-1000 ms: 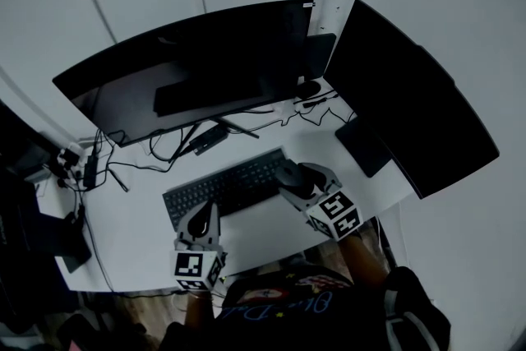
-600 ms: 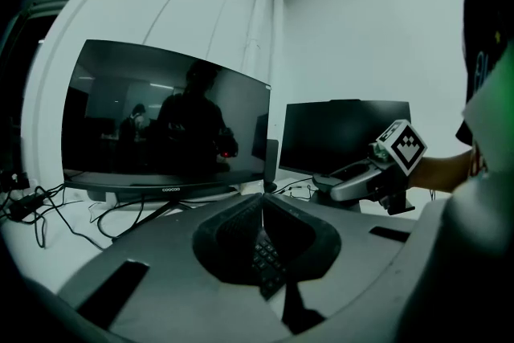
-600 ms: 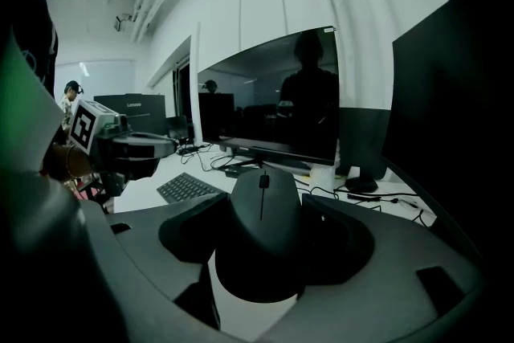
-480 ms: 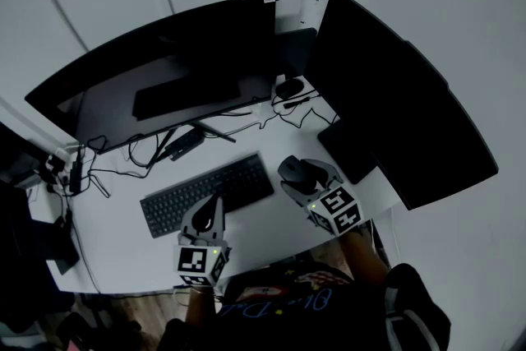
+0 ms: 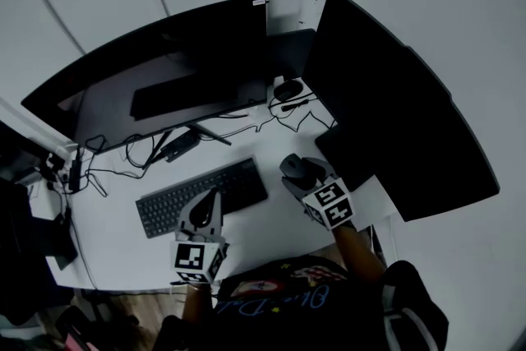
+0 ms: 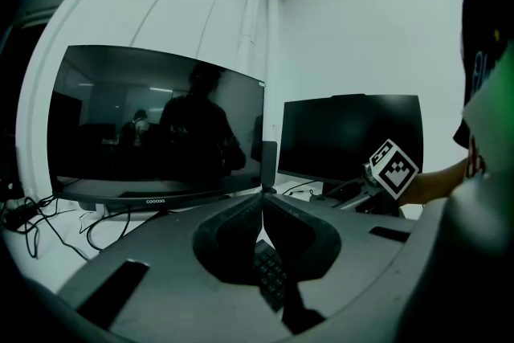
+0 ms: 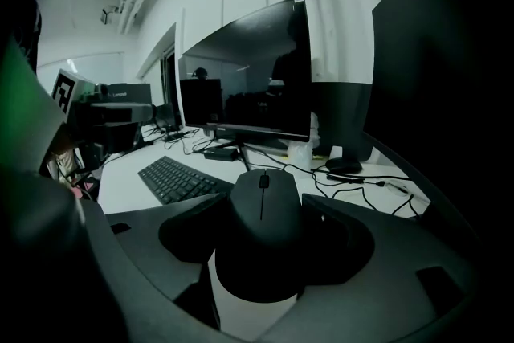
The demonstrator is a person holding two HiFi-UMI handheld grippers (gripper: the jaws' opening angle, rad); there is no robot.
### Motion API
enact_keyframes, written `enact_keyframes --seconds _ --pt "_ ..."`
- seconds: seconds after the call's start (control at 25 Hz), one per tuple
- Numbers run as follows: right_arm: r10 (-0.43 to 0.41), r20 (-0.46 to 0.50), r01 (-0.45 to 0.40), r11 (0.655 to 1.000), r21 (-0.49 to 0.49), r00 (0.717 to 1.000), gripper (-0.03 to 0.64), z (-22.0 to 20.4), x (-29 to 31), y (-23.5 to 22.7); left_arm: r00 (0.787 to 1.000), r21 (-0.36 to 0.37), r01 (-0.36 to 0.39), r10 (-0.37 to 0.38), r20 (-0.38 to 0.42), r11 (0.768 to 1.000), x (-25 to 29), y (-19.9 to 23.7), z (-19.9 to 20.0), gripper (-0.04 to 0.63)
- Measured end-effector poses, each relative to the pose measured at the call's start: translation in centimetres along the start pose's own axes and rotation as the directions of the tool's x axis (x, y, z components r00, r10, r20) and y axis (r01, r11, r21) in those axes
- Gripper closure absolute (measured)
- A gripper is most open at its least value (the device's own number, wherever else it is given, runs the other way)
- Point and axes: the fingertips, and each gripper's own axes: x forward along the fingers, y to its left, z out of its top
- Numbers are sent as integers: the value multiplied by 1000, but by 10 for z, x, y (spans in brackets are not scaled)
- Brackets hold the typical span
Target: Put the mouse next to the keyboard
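Right gripper (image 5: 299,174) is clamped on the black rounded computer mouse (image 7: 261,221); the right gripper view shows both jaws pressed on its sides with the scroll wheel facing away, detail the head view barely resolves. The head view puts the mouse over the white desk (image 5: 259,228), just right of the flat black keyboard (image 5: 173,205), not touching it. Left gripper (image 6: 261,203) has its jaws together on nothing, with keys showing under the tips in its own view.

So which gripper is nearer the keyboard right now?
Left. The left gripper hangs shut over the keyboard's front edge; the right gripper holds the mouse off the keyboard's right end, apart from it.
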Motion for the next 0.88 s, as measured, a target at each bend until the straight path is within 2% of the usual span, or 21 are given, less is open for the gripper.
enact_keyframes --seconds 0.36,0.88 --pt "-20 -62 21 1000 10 998 348 -27 30 -16 1000 -8 -16 16 -19 1000 13 8 1 592" --pt "-13 -169 17 1000 23 986 348 -62 60 -16 997 4 -50 50 -51 999 17 25 -9 592"
